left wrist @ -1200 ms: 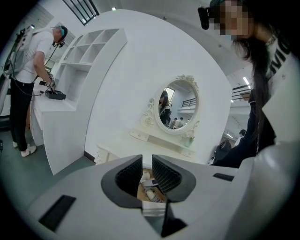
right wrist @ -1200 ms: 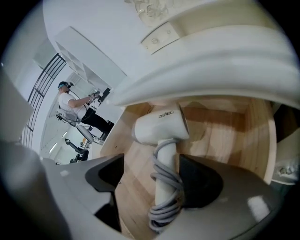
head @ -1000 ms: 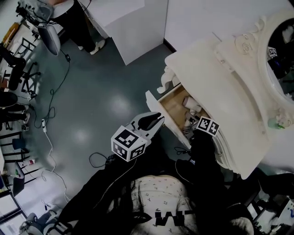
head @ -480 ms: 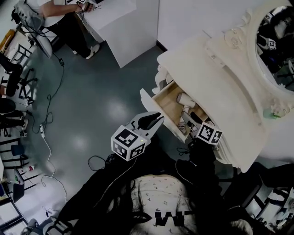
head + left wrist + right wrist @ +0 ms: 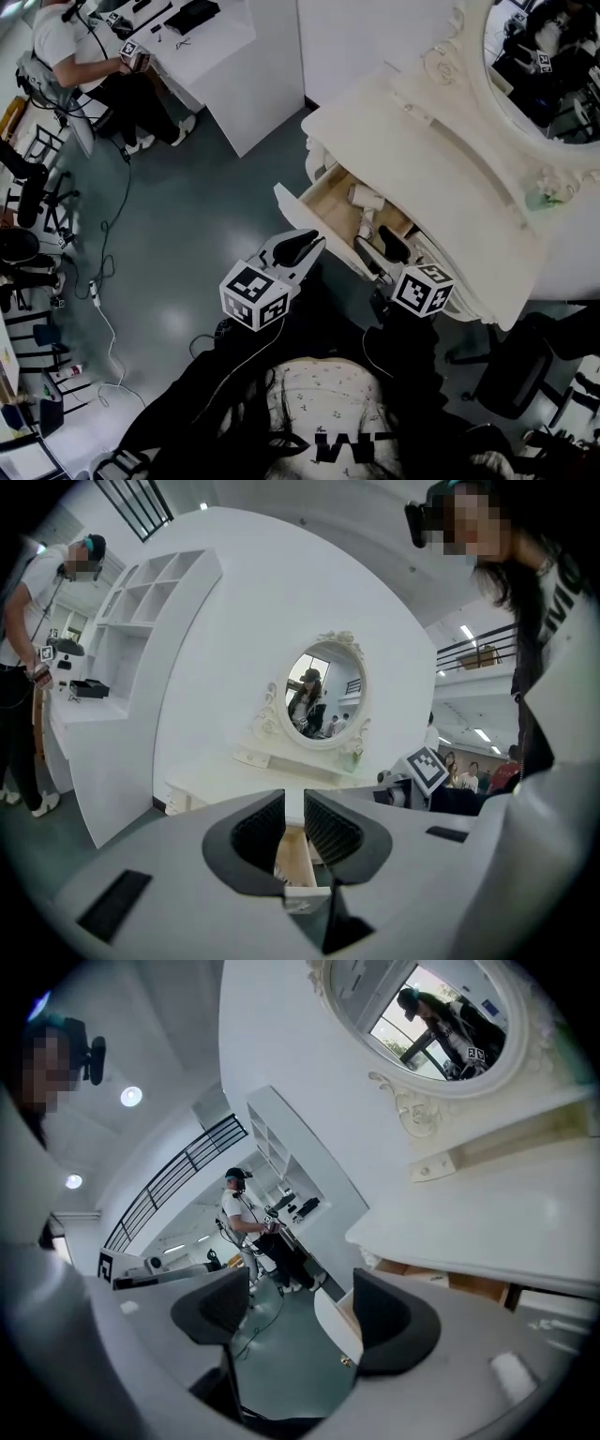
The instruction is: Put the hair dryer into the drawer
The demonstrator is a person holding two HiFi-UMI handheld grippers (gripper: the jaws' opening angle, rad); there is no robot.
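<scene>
Status from my end: the white plastic hair dryer (image 5: 362,197) lies inside the open wooden-lined drawer (image 5: 330,192) of the cream carved dressing table (image 5: 441,159), towards the drawer's back. Neither tool touches it.

My left gripper (image 5: 305,244) hangs in front of the drawer's white front panel, over the grey-green floor (image 5: 206,187). Its jaws are drawn together to a thin slit, and nothing is caught between them (through the slit I see only the drawer's wood).

My right gripper (image 5: 380,246) sits just at the drawer's near corner, jaws spread wide and empty. Its own view looks past the drawer front and its small round knob (image 5: 342,1361).

Above the table top stands the oval mirror in its ornate cream frame (image 5: 323,696). Well apart, a person in a white shirt (image 5: 70,37) sits at a white desk (image 5: 202,37).
</scene>
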